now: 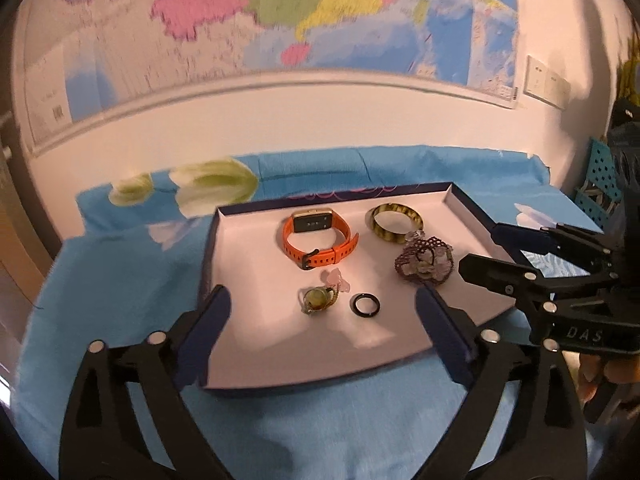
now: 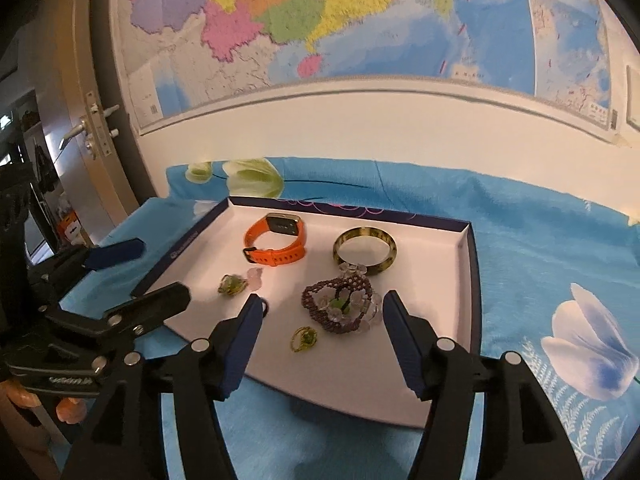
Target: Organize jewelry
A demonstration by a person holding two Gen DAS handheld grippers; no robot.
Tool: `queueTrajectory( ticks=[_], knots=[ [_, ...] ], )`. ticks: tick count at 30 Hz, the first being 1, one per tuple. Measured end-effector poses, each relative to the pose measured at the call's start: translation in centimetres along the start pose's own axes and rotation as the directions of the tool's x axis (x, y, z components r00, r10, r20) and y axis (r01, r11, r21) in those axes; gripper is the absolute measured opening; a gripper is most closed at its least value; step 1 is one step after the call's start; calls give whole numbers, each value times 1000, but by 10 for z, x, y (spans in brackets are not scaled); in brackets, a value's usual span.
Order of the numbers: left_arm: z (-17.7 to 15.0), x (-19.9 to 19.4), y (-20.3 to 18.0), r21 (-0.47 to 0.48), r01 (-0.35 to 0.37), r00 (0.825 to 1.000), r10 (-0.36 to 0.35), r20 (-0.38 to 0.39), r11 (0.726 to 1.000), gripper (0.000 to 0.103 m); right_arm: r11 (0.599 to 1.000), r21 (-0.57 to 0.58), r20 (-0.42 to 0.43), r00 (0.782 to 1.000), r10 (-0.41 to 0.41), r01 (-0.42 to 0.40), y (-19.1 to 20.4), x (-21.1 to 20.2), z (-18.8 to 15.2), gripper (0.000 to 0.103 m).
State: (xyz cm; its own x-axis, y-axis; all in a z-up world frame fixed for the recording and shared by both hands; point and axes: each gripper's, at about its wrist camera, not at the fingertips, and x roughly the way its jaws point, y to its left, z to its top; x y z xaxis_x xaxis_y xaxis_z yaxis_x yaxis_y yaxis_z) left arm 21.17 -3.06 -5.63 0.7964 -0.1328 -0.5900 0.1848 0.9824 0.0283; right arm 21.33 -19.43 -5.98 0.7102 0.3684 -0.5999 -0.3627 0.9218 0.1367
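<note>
A shallow white tray (image 1: 256, 280) with a dark blue rim (image 2: 474, 280) lies on a blue floral cloth. In it are an orange watch (image 1: 316, 236) (image 2: 276, 244), a green-brown bangle (image 1: 394, 222) (image 2: 364, 250), a purple beaded bracelet with clear crystals (image 1: 424, 260) (image 2: 340, 304), a green pendant (image 1: 316, 298) (image 2: 231, 285), a black ring (image 1: 364, 304) and a small yellow-green ring (image 2: 304, 338). My left gripper (image 1: 324, 312) hangs open over the tray's near part, with nothing between its fingers. My right gripper (image 2: 322, 332) is open in front of the beaded bracelet, touching nothing.
The blue floral cloth (image 2: 540, 260) covers the table around the tray. A large map (image 2: 360, 20) hangs on the wall behind. A door with a handle (image 2: 92, 128) stands at the left. A blue perforated basket (image 1: 600, 184) is at the right edge.
</note>
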Motion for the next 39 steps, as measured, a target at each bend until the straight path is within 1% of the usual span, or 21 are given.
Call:
queueTrajectory(
  ticks=[1,3,7,8,9,11,13,18,21,24,26,30,33,39],
  knots=[
    [-1,-6,0,1,-8,1000,8,12,1000,98,1000,-5,11,1000,-10,10,2,-5,-2,66],
    [-5,-20,1,-1,-9,999,9,32,1000,98,1000,-4,40,999,-16,16,6,-15,-5,76],
    [-12,-45,6,-29,-40,996,42,73,999,98,998,-20,95,994,-61,63,18,-40,-15,87],
    [-13,-51,7,-40,-42,996,45,80,998,98,997,-23,108,992,-68,71,20,-44,-18,93],
    [-16,-58,9,-55,-51,994,56,90,997,98,996,-25,126,989,-78,82,24,-50,-21,96],
    [-21,-66,10,-60,-67,992,72,99,996,98,993,-47,154,983,-98,107,33,-63,-29,96],
    [-26,-74,10,-70,-90,990,97,105,993,98,989,-60,160,979,-126,137,40,-70,-35,96],
    [-37,-95,9,-88,-103,985,114,133,991,98,986,-61,183,973,-143,156,49,-87,-49,96],
    [-43,-110,4,-76,-135,975,146,170,988,98,988,-28,206,969,-140,149,49,-101,-52,96],
    [-45,-124,2,-92,-126,969,142,200,988,98,988,-5,237,960,-149,155,51,-113,-56,96],
    [-47,-132,-1,-89,-133,963,149,223,987,98,987,-2,252,955,-155,161,53,-120,-59,96],
    [-52,-141,-7,-73,-129,962,143,232,989,98,987,2,259,953,-155,159,56,-129,-62,96],
    [-56,-150,-10,-74,-131,958,145,247,989,98,987,6,276,948,-159,163,58,-138,-65,96],
    [-61,-168,-14,-69,-156,944,169,285,985,98,984,1,307,937,-170,178,64,-154,-70,96]
  ],
)
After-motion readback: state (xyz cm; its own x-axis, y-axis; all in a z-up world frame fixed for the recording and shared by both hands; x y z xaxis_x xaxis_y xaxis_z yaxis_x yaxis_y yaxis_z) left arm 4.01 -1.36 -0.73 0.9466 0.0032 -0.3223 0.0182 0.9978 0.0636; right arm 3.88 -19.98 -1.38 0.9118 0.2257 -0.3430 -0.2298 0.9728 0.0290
